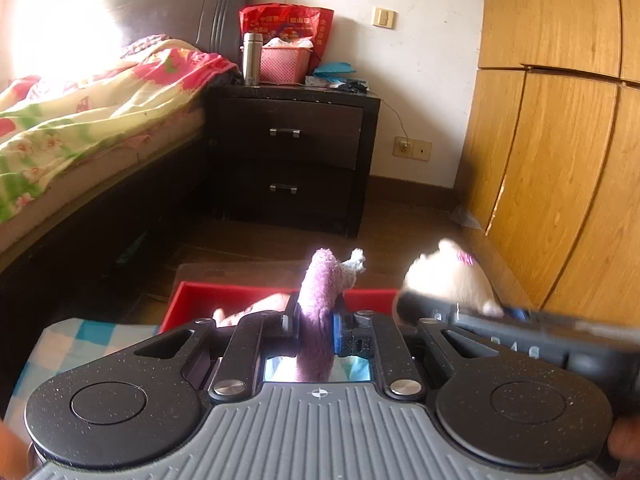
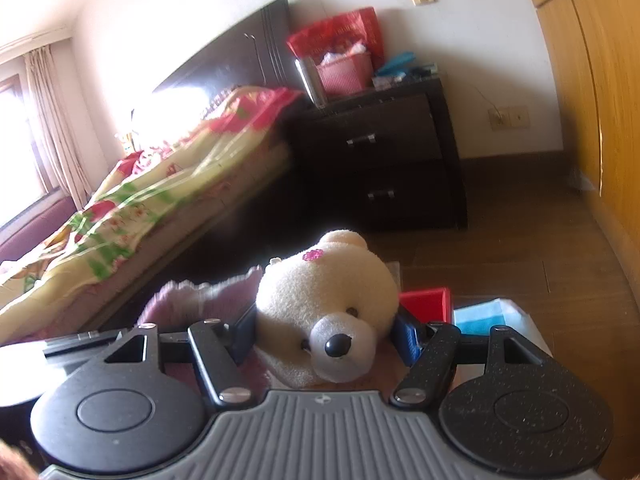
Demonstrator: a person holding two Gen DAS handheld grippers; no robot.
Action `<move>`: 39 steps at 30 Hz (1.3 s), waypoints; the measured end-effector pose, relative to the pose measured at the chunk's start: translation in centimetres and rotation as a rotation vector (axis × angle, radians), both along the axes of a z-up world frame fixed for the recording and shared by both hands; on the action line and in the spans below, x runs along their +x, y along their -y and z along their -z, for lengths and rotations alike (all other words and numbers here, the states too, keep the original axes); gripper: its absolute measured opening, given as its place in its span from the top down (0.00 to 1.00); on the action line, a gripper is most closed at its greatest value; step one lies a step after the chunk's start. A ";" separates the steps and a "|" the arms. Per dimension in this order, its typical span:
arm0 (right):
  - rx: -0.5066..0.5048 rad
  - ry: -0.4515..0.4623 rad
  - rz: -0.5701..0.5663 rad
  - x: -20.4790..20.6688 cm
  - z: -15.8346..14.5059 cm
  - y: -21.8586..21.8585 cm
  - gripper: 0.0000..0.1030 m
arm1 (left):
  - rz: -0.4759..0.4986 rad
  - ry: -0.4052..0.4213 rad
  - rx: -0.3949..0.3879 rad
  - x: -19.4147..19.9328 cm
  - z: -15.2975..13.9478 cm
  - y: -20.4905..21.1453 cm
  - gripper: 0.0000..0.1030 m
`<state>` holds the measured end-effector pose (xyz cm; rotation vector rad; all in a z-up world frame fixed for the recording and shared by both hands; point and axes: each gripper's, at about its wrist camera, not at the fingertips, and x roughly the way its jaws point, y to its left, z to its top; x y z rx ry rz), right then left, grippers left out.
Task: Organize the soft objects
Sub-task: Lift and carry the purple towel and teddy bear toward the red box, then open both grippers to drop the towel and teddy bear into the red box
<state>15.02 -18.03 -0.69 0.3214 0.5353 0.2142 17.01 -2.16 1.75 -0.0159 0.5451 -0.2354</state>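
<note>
In the left wrist view the bed (image 1: 80, 112) fills the upper left and the nightstand (image 1: 288, 152) stands at centre. Low at centre, the left gripper (image 1: 316, 328) is pinched nearly closed on a purple plush toy (image 1: 320, 292) above the red box (image 1: 224, 296). In the right wrist view the right gripper (image 2: 326, 332) – about half open – clasps a white teddy bear (image 2: 328, 300) by the head, lower centre.
</note>
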 end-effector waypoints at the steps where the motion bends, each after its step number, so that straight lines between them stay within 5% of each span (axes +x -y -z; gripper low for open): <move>1: 0.003 -0.007 0.008 0.3 0.4 0.1 0.53 | 0.000 -0.007 0.007 0.5 0.0 0.2 0.89; 7: -0.018 -0.079 -0.009 1.7 2.3 0.3 0.42 | -0.012 -0.023 0.031 2.0 0.2 0.8 0.77; 10: 0.018 -0.115 -0.040 2.0 2.7 0.4 0.35 | -0.019 -0.002 0.037 1.8 -0.3 0.8 0.60; 17: 0.058 -0.113 0.023 2.1 2.2 1.7 0.35 | -0.015 0.038 0.053 0.4 -2.2 0.7 0.44; 29: 0.083 -0.131 0.040 -1.0 -1.0 3.7 0.33 | 0.048 -0.067 0.034 -5.1 -1.7 0.9 0.44; 39: 0.031 -0.185 0.046 -3.4 -0.7 4.1 0.32 | 0.052 -0.127 -0.011 -6.6 0.1 0.3 0.45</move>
